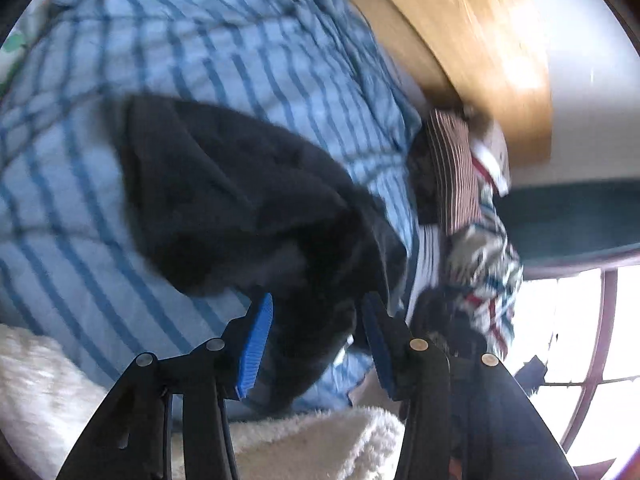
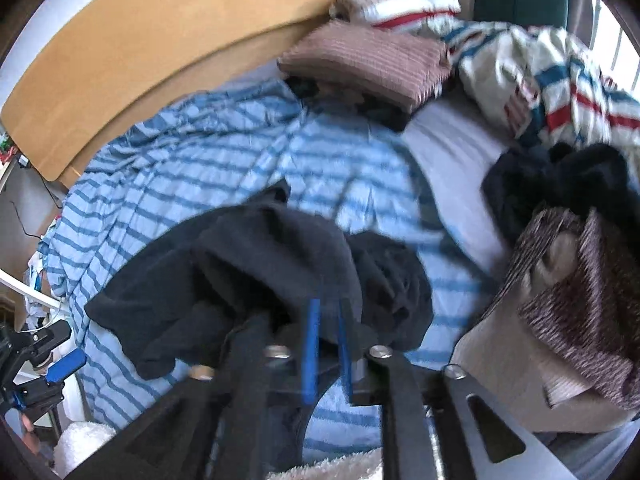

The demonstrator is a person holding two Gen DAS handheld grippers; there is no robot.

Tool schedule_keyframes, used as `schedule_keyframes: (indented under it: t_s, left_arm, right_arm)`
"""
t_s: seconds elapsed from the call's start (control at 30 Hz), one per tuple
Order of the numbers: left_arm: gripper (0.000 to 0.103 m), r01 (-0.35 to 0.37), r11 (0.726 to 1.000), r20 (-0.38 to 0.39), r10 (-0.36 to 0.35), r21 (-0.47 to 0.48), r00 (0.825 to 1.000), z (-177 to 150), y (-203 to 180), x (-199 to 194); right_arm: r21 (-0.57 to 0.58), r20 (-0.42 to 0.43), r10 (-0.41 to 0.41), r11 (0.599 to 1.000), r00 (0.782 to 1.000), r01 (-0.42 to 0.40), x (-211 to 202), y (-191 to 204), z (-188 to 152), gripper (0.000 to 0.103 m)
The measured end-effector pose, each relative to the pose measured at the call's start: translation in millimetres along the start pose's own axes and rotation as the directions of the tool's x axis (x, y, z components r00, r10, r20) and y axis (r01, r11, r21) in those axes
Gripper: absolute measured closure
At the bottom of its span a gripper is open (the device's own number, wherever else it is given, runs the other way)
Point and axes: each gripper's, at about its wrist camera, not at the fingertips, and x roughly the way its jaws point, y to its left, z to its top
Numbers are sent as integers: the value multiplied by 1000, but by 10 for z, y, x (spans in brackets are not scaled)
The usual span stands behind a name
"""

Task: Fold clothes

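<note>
A dark navy garment [image 2: 260,264] lies crumpled on the blue striped bedding [image 2: 192,152]. My right gripper [image 2: 328,308] has its blue pads almost together, pinching the near edge of this garment. In the left wrist view the same dark garment [image 1: 224,200] spreads over the striped bedding [image 1: 200,40] just ahead of my left gripper [image 1: 318,300]. Its blue pads stand wide apart, with dark cloth showing between and below them. The left gripper [image 2: 60,364] also appears at the far left edge of the right wrist view, off the bedside.
A wooden headboard [image 2: 140,60] runs along the far side. Folded brown striped clothes [image 2: 368,64] sit by it, with a red, white and teal striped garment [image 2: 560,80], a dark pile [image 2: 560,184] and a brown knit [image 2: 580,300] at right. A white fluffy blanket [image 1: 320,440] lies near.
</note>
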Motion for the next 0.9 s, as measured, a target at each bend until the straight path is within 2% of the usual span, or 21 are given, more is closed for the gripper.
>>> schedule_keyframes:
  t_s: [0.03,0.1,0.2,0.23,0.33,0.4,0.43,0.47,0.5,0.57,0.63,0.7,0.8,0.83,0.87,0.9]
  left_arm:
    - [55,4,1000,-21,-4,6,1000,-32,-14,72]
    - [55,7,1000,-55,-6,12,998,-83,-14,185]
    - [55,0,1000,-76,0,2,997,-117,59,259]
    - [55,-5,1000,-76,5,-4,997,-117,87,258]
    - [55,-26,999,-65,24,-27,998,-90,191,221]
    - [55,-37,999,-56,35,-40,998,-65,253,190]
    - [55,-36,998,-52,34,-49,998,-57,277,182]
    - [55,-36,998,-49,33,-57,998,-49,300,173]
    - [55,-35,997,-45,33,-66,998,-41,324,165]
    - [55,-22,997,-45,19,-80,999,-30,358,158]
    - [55,7,996,-51,-11,-87,999,-23,368,154]
    - [55,37,995,-51,-42,-89,998,-25,360,137]
    - [55,19,998,-50,-22,-63,999,-35,330,108]
    - [55,6,999,-50,-9,-50,999,-39,318,100]
    - [55,-7,999,-49,5,-38,999,-43,305,92]
    - [55,-20,1000,-49,18,-25,999,-48,292,83]
  right_arm:
    - [7,-15,10,1000,1000,-10,67,-21,-21,57]
    - [7,-41,15,1000,999,-15,204,-38,-41,56]
    - [-16,-98,-20,1000,995,19,490,-42,-19,46]
    - [-24,-118,-33,999,992,30,585,-43,-5,39]
    - [-5,-185,20,1000,983,-22,873,-72,15,38]
    - [16,-204,65,998,977,-63,957,-64,5,63]
    - [2,-193,77,997,978,-78,949,-24,-2,82]
    - [-19,-179,84,996,980,-89,923,31,-13,93]
    - [-52,-157,91,994,983,-100,853,120,-35,95]
    - [-119,-130,154,978,979,-170,683,328,-113,96]
    - [-175,-155,279,936,948,-304,499,602,-293,97]
    - [-231,-207,347,891,915,-390,409,834,-509,97]
    - [-272,-309,388,839,868,-472,414,1111,-877,96]
    - [-284,-343,399,819,850,-499,416,1203,-999,90]
    - [-287,-365,403,809,839,-513,420,1254,-1086,85]
    - [-275,-362,394,821,845,-500,429,1219,-1101,80]
